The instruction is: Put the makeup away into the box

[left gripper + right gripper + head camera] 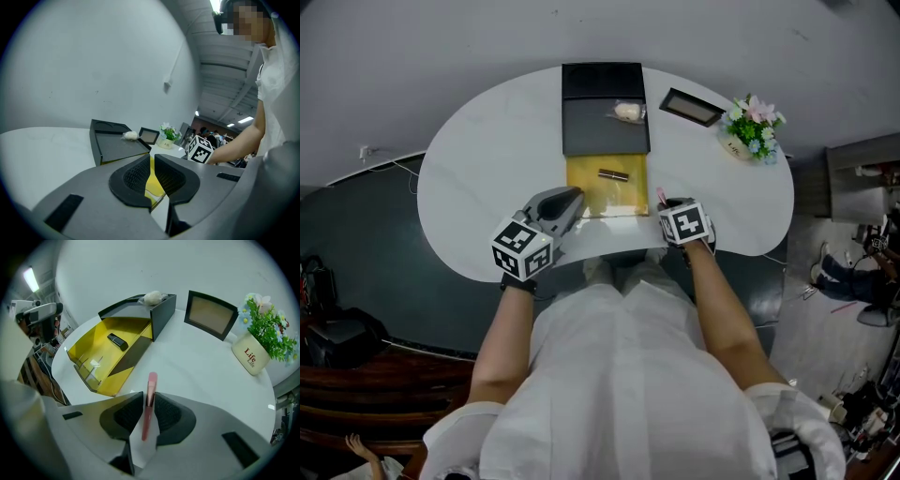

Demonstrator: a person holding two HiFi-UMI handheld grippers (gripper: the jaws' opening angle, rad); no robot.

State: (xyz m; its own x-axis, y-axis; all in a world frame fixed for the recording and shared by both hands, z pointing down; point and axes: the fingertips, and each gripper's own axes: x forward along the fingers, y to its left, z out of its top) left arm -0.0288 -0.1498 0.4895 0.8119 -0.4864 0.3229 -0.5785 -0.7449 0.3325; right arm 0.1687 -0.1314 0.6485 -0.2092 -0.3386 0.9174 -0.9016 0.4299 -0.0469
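Pink makeup stick (151, 382) clamped in the steeply downward-pointing right hand-held gripper (148, 401).

On my white tabletop (487, 159), a black box (591, 127) with yellow tray (586, 183) spans the middle, far edge to near; a frame (692, 107) and flower pot (752, 127) sit far right.

A staged set in a big open work hall, likely a recording lab. A white table (469, 187) with a box (605, 131), frame (692, 107) and flowers (753, 127) stands before a bare curved backdrop (93, 61). Bare ceiling (225, 79), strip lights (245, 120), floor cables (394, 169), gear (862, 239) and people (213, 135) lie beyond the table's edges.
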